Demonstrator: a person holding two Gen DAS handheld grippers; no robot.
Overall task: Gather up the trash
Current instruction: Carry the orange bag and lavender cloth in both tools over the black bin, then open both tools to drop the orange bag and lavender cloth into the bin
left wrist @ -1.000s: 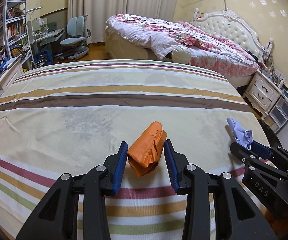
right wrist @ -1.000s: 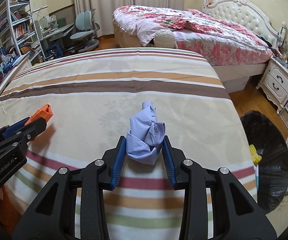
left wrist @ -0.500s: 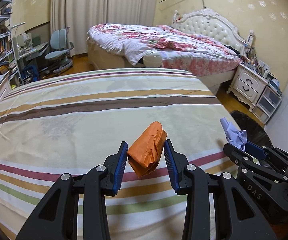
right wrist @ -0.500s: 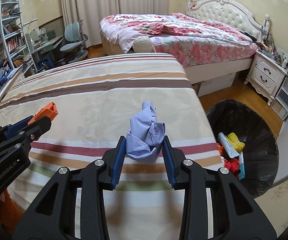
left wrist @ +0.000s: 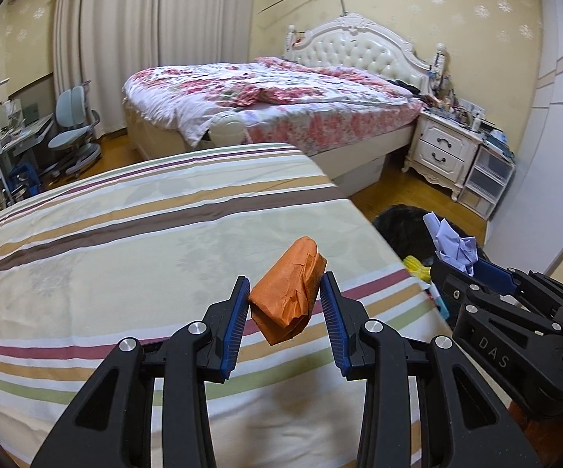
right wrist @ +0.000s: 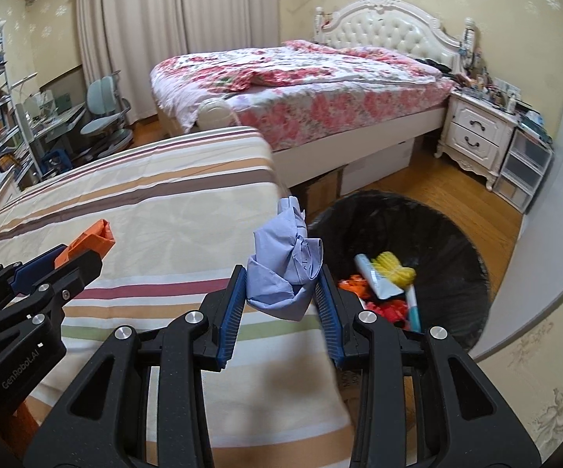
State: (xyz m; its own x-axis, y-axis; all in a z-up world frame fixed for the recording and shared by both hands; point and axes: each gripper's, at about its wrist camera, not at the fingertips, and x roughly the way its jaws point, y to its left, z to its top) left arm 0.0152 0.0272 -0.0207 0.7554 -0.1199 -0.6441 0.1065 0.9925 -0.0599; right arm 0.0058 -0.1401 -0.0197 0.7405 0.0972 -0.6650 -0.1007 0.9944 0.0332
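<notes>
Orange paper wad (left wrist: 287, 290) sits pinched between the blue pads of the left gripper (left wrist: 284, 304), lifted clear of the striped bedspread (left wrist: 125, 241) so it can be carried off the bed rather than dragged. In that left wrist view the right gripper (left wrist: 472, 269) shows at the right edge, clenched on a pale blue paper wad (left wrist: 455, 243) above the black bin (left wrist: 394, 226).

From the right wrist view, the pale blue paper wad is squeezed upright between the jaws, hanging at the bed's edge just beside the bin's rim. The bin, lined in black and already holding yellow, red and white rubbish (right wrist: 388, 279), stands on the floor against the bed, probably so trash can drop straight in.
</notes>
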